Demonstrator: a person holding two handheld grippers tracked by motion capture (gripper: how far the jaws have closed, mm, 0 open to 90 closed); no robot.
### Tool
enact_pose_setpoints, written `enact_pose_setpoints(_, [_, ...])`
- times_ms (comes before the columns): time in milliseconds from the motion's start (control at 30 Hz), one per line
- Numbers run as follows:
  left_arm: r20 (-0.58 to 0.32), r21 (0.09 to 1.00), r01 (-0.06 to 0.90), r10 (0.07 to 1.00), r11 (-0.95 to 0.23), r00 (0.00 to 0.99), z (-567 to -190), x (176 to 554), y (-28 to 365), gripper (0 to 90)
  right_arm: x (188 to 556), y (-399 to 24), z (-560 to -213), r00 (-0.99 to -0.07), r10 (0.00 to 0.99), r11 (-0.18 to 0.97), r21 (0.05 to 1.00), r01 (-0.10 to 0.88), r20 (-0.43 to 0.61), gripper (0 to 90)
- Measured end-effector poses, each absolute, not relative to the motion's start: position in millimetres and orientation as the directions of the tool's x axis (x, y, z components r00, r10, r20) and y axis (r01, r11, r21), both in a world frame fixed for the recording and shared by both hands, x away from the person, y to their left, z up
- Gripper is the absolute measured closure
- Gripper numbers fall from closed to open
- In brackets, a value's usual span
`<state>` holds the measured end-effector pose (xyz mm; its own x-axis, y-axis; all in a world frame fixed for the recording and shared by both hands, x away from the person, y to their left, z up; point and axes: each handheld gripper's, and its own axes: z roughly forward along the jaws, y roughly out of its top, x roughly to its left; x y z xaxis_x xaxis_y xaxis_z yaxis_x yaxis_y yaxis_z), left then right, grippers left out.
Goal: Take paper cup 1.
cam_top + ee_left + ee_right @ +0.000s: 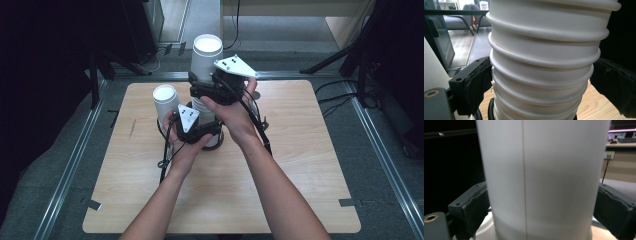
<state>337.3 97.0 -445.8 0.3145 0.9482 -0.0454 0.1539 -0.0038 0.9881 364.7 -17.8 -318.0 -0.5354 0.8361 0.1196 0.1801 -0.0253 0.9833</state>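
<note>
Two tools work one stack of white paper cups on the worktop in the high view, beside a lone cup. Left tool view: the left tool clamps the ribbed lower stack, apparently steadying it. Right tool view: the right tool brackets the top cup, pads about touching; grip uncertain

Lab or office workspace, wooden table on metal-railed floor, desks and chair behind
</note>
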Motion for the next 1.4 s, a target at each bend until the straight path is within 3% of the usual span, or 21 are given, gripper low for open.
enact_pose_setpoints(1400, [-0.036,0.988,0.153,0.947,-0.014,0.319,-446.2,336.3,98.0,6.1,361.7,-20.7,-295.8,-0.547,0.828,-0.065,0.990,0.127,0.125,13.4])
